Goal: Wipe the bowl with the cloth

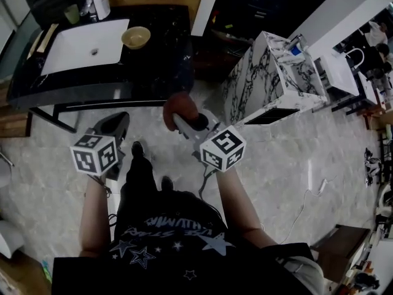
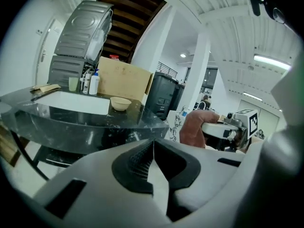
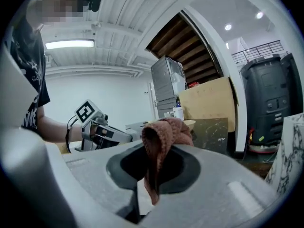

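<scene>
A tan bowl [image 1: 136, 37] stands on the black counter [image 1: 153, 72], just right of the white sink [image 1: 86, 45]. Both grippers hang over the floor, well short of the counter. My right gripper [image 1: 186, 120] is shut on a reddish-brown cloth [image 1: 180, 109]; in the right gripper view the cloth [image 3: 160, 141] is bunched between the jaws and hangs out in front. My left gripper [image 1: 116, 121] is to its left, shut with nothing in it, its ribbed pads [image 2: 137, 158] closed together. From the left gripper view the bowl [image 2: 120, 103] lies ahead on the counter.
Bottles and a cup [image 1: 92, 5] stand behind the sink. A marble-patterned cabinet [image 1: 270, 78] stands right of the counter, and a dark bin [image 2: 164, 96] is behind it. A white cable [image 1: 310, 195] lies on the tiled floor at right. My legs are below the grippers.
</scene>
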`<action>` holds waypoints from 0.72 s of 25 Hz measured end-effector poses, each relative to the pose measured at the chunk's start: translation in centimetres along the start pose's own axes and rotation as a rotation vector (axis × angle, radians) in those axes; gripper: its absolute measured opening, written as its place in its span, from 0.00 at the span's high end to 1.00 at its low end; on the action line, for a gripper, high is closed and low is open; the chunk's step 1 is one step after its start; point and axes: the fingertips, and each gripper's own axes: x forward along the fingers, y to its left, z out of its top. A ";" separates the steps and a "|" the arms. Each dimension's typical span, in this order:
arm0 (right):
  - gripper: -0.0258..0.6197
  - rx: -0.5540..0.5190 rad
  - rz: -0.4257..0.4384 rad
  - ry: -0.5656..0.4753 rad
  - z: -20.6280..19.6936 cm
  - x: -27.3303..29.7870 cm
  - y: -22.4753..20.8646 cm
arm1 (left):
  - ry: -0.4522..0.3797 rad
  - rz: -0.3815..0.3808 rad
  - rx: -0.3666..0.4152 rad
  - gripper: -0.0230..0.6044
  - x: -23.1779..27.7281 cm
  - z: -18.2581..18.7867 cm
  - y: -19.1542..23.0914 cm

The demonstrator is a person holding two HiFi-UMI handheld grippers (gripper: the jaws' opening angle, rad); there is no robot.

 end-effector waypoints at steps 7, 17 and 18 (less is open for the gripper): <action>0.89 0.046 -0.002 0.048 -3.0 -1.0 2.3 | 0.024 -0.007 -0.032 0.94 -3.1 -3.7 -1.7; 0.89 -0.001 -0.069 0.150 -4.9 -0.5 6.7 | 0.003 -0.041 -0.054 0.94 -7.6 -5.3 -0.8; 0.89 0.006 -0.067 0.155 -5.1 -0.5 7.8 | 0.009 -0.045 -0.061 0.94 -8.4 -5.8 -0.6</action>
